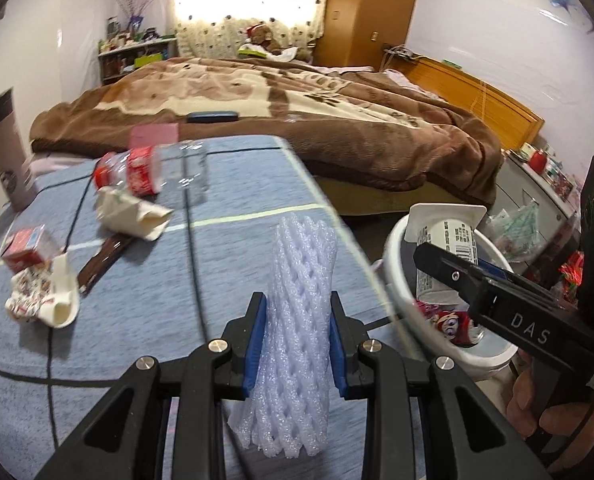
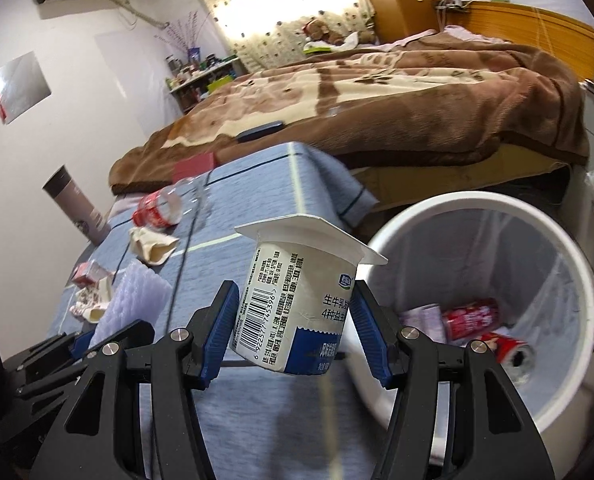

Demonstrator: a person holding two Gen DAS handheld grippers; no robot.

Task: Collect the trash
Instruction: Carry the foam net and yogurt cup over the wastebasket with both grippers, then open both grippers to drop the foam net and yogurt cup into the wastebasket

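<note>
My left gripper (image 1: 297,344) is shut on a white foam fruit net (image 1: 297,320) and holds it above the blue cloth table (image 1: 137,360). My right gripper (image 2: 295,330) is shut on a white yogurt cup (image 2: 297,300), upside down, at the rim of the white trash bin (image 2: 497,208). The bin holds red cans (image 2: 473,316). The cup also shows in the left wrist view (image 1: 449,248) over the bin (image 1: 393,252). Left on the table lie a crushed plastic bottle (image 1: 137,172), crumpled paper (image 1: 133,212), a small red carton (image 1: 25,248) and wrappers (image 1: 41,296).
A grey tumbler (image 1: 5,152) stands at the table's far left. A dark chopstick sleeve (image 1: 101,260) lies by the paper. A bed with a brown blanket (image 1: 297,100) is behind the table. A cluttered side cabinet (image 1: 545,176) stands to the right of the bin.
</note>
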